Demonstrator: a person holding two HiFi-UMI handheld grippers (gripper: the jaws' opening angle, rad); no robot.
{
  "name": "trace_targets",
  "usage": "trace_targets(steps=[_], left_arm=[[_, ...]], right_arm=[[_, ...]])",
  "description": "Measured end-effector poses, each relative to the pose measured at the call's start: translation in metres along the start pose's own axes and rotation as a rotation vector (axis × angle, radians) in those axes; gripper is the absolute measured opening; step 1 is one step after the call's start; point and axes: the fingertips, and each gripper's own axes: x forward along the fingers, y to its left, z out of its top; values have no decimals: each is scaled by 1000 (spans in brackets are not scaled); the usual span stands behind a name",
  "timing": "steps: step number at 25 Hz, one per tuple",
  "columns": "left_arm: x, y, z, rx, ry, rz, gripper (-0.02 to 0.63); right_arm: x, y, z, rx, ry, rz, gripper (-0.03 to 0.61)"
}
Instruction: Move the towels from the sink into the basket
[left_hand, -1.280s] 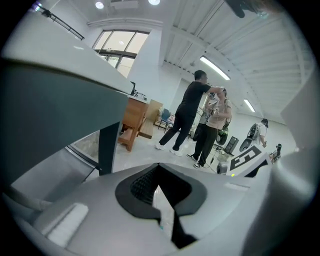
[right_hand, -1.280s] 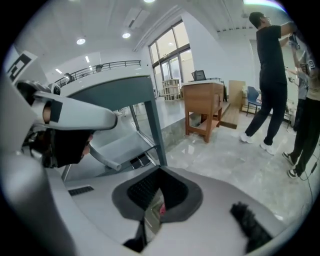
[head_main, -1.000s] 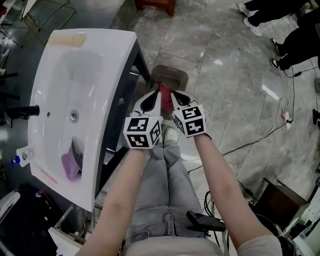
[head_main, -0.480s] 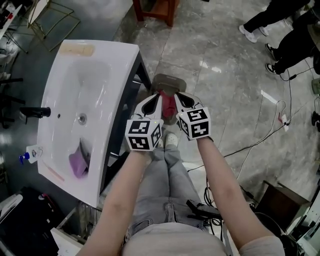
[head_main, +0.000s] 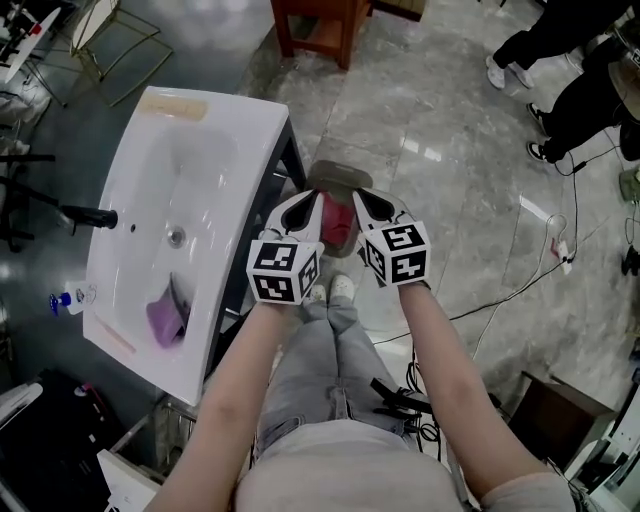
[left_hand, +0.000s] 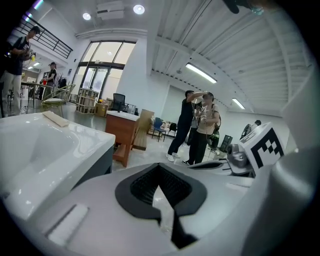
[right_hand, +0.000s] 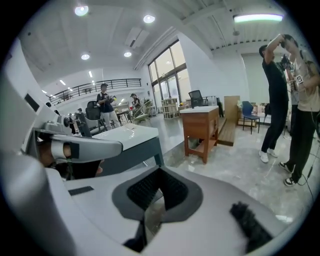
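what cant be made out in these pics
Grey-brown floor basket, head view: mostly hidden behind the left gripper and right gripper; only some red cloth shows.
Dark item beside the purple towel in the white sink, head view: too small to identify.
Gripper views: neither shows basket or towels.

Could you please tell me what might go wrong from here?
1. The purple towel lies in the sink, and the left gripper and right gripper are both shut, empty: reaching in unopened would only shove it.
2. The basket sits low beneath the grippers; a release from up here might miss it.
3. Cables lie beside the person's legs: a trip risk.
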Motion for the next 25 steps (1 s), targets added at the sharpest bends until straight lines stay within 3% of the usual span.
trace_targets(steps=[12,25], left_arm=[[-39,4,61,-1,-124,32,6],[-70,10,107,30,-204,57,6]], right_arm=[[-20,43,66,-92,-82,71,17],[-35,68,124,-140,-169,110,17]])
